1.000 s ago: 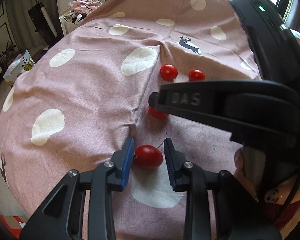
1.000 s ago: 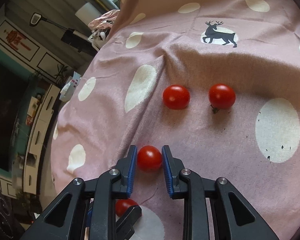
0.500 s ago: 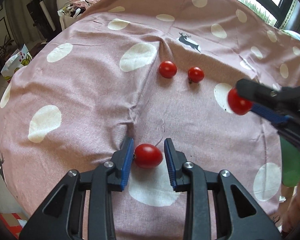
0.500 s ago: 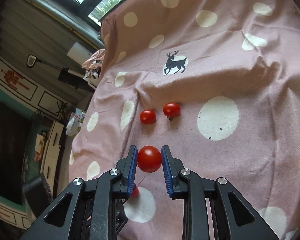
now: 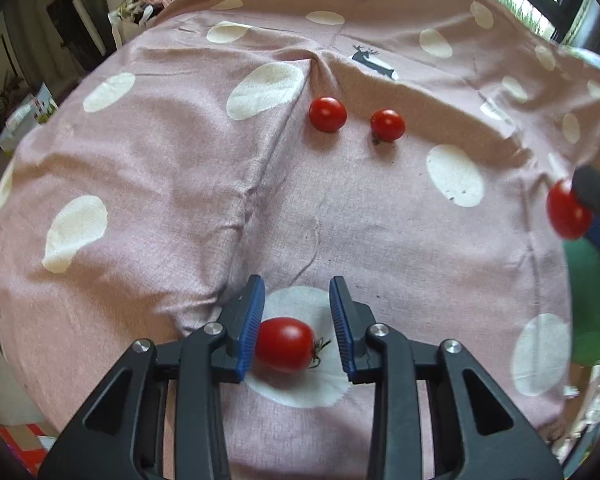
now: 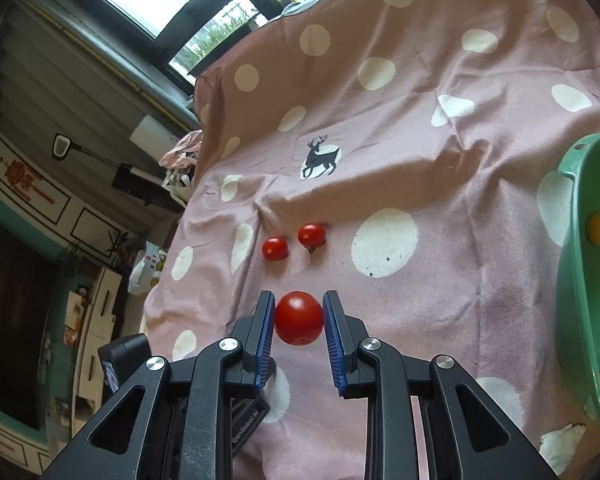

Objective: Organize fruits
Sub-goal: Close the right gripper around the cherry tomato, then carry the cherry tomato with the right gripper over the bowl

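My left gripper is open, its jaws on either side of a red tomato that lies on a white dot of the pink cloth; the tomato sits near the left pad. Two more tomatoes lie further back on the cloth. My right gripper is shut on a round red tomato and holds it above the cloth; it shows at the right edge of the left wrist view. A green basin at the right holds orange fruit.
The pink dotted cloth covers a round table and has a raised fold left of centre. The table edge drops off at left to a floor with bags and boxes. A window lies behind the table.
My right gripper has lifted its tomato higher and moved right toward the green basin. My left gripper has slid forward so the tomato now sits deeper between its jaws.
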### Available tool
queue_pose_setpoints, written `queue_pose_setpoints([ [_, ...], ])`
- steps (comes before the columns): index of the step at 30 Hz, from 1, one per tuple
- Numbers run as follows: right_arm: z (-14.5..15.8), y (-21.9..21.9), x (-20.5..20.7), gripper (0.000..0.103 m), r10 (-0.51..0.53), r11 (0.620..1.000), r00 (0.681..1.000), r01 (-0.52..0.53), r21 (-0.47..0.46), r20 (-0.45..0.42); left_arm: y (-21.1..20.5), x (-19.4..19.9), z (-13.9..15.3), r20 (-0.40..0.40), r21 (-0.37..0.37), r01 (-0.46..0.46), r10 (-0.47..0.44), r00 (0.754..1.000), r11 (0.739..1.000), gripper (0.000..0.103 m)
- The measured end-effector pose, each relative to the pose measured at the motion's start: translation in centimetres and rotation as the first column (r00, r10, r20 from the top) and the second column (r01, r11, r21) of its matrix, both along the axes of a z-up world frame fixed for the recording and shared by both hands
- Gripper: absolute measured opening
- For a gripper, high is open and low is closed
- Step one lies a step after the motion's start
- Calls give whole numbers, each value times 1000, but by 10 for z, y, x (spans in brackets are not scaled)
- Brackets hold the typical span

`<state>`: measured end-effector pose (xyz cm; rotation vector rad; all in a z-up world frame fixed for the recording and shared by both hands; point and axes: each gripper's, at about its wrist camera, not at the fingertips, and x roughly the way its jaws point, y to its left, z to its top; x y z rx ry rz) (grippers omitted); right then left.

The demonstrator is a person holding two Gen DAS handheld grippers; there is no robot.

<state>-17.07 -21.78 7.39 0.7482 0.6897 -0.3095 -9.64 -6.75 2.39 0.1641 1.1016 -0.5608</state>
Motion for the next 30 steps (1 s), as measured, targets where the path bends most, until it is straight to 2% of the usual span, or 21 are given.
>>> queue_pose_setpoints([
  [5,5,3,-14,27,-23,1000,1000,23,-14,11,12,-4,12,-4,-28,-10,9,1000,1000,38],
  [9,12,2,-21,27,-37,999,999,37,-28,31,12,-10,11,-8,-14,14,-14,1000,1000,44],
  [12,14,1,-24,27,-40,999,998,41,-30,42,9,-11,4,-25,-1,32,-32,999,999,44],
  [16,15,2,-27,27,-43,998,998,44,-36,44,4,-11,-5,-30,34,36,-35,999,999,42],
  [20,14,0,-28,27,-51,998,998,53,-31,38,4,-14,-5,-25,36,39,-38,999,999,42],
  [24,14,1,-28,27,-49,998,998,50,-31,31,6,-15,-5,-1,46,32,-32,999,998,36],
  [28,14,1,-28,27,-54,998,998,55,-35,28,10,-16,-5,13,22,23,-23,1000,999,32],
  [30,14,1,-28,27,-53,998,998,54,-34,24,12,-17,1,15,-15,19,-19,1000,1000,32],
])
